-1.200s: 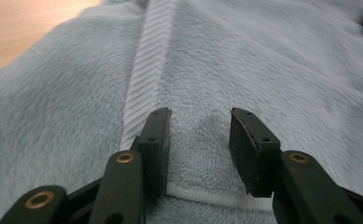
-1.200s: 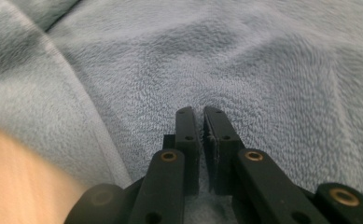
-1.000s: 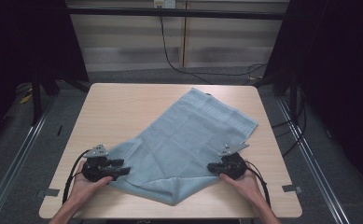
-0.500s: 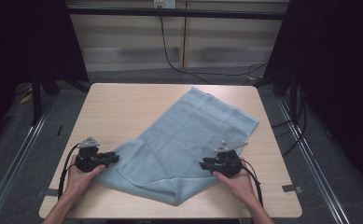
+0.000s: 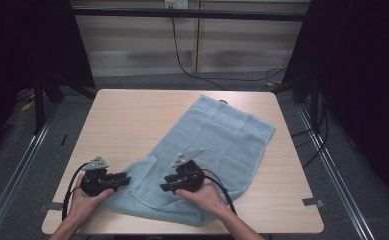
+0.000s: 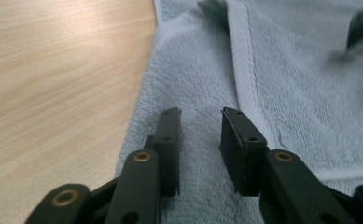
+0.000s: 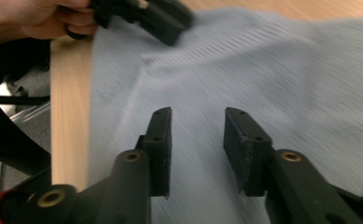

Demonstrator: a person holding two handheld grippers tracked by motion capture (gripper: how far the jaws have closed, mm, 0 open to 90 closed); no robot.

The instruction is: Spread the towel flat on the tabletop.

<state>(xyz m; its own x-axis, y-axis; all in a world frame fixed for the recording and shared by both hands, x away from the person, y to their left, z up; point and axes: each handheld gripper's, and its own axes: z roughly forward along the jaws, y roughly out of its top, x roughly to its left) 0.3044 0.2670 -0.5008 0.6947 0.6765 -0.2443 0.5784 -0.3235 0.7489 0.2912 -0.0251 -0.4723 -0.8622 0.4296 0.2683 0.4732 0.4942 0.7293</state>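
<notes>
Terry towel point(image 5: 217, 145), pale blue, long axis diagonal, far end right. Left gripper point(image 6: 200, 126) and right gripper point(image 7: 198, 123) jaws spread over near end.

towel point(image 5: 217, 145) on table point(image 5: 132, 120), grippers over near edge

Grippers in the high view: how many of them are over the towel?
2. The left gripper is at the blue towel's near left edge, jaws open above the cloth. The right gripper is over the towel's near middle, jaws open too. Nothing seems hidden.
</notes>
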